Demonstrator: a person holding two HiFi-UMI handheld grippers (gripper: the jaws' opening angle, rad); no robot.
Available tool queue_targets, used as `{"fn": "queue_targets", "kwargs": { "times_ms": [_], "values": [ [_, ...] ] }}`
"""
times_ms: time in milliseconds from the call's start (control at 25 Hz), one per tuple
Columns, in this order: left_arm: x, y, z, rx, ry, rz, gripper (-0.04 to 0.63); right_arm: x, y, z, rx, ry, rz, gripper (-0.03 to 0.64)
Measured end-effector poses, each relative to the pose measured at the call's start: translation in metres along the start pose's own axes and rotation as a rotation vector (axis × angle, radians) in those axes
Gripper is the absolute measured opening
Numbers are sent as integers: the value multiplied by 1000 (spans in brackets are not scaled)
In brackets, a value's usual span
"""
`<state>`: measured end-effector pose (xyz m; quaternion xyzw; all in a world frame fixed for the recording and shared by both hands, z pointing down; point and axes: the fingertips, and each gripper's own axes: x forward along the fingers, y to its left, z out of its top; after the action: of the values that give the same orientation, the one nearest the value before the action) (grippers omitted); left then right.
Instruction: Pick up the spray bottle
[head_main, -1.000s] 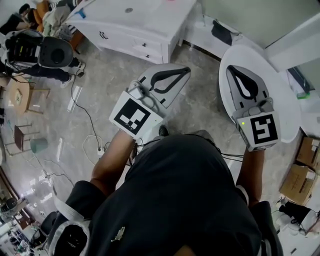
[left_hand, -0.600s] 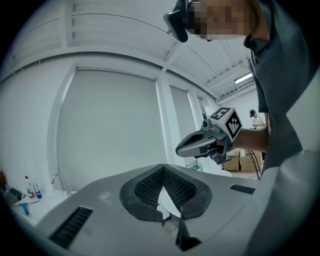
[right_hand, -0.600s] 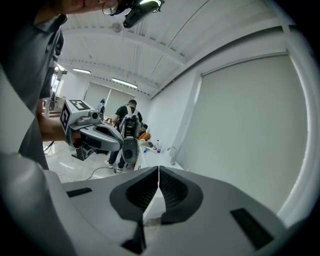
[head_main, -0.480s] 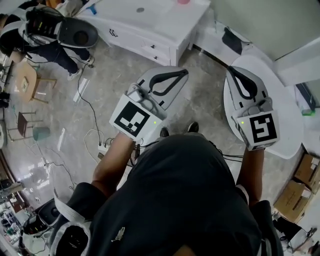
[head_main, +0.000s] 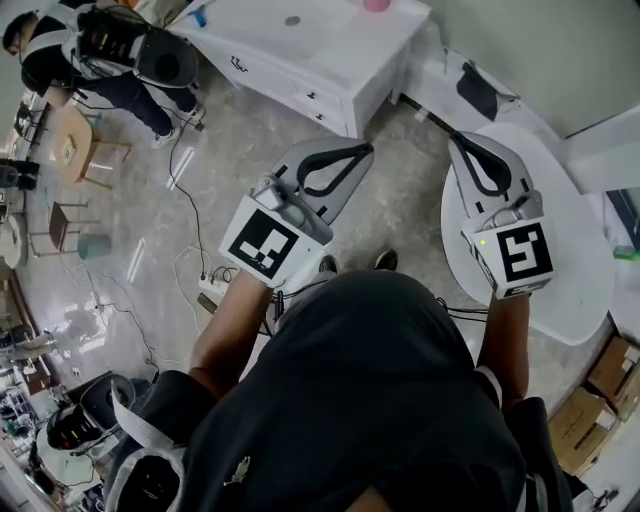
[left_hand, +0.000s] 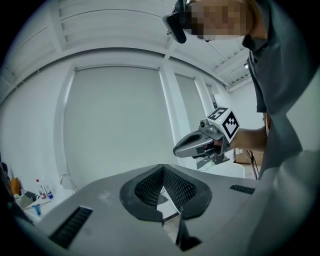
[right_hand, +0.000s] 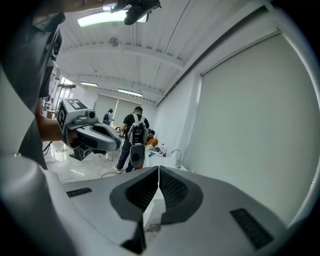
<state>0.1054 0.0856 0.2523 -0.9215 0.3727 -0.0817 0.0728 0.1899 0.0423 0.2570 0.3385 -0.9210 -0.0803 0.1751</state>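
Between the left gripper (head_main: 366, 150) and the right gripper (head_main: 457, 142) a strip of grey floor (head_main: 400, 190) is free. It runs forward to the white cabinet (head_main: 330, 60), which closes the way ahead. The right gripper hangs over the edge of a round white surface (head_main: 570, 260), and there is room above its top. On the left, cables (head_main: 185, 215) and a power strip (head_main: 212, 285) lie on the floor. Farther off stands another person with a backpack (head_main: 120, 40). Cardboard boxes (head_main: 600, 390) take the floor to the right of the round surface.

Head view overhead, gripper views level, probably sharing counter (head_main: 320, 45)
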Motion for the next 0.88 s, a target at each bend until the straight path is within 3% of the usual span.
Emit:
{"fn": "queue_targets", "kwargs": {
  "times_ms": [160, 280, 400, 520, 680, 760, 840, 880],
  "values": [
    [11, 6, 2, -6, 6, 33, 3, 10, -15, -2, -11, 15, 38, 11],
    [12, -4, -1, -70, -21, 77, 3, 7, -16, -12, -61, 32, 69, 9],
    [11, -7, -12, -144, 17, 100, 3, 9, -15, -19, -60, 58, 90, 11],
    [16, 9, -13, -144, 54, 86, 3, 21, -19, -11, -26, 50, 94, 9],
    [30, 13, 0, -270, -24, 77, 3, 16, -38, 4, -110, 83, 64, 11],
    [21, 23, 1, -172, -9, 29, 3, 25, -28, 7, -75, 23, 22, 11],
    [15, 21, -7, -54, 26, -11, 3, 26, -16, -8, -2, 32, 1, 11],
    [16, 18, -13, -31, 43, -23, 3, 24, -16, -16, 23, 52, -4, 11]
  ]
}}
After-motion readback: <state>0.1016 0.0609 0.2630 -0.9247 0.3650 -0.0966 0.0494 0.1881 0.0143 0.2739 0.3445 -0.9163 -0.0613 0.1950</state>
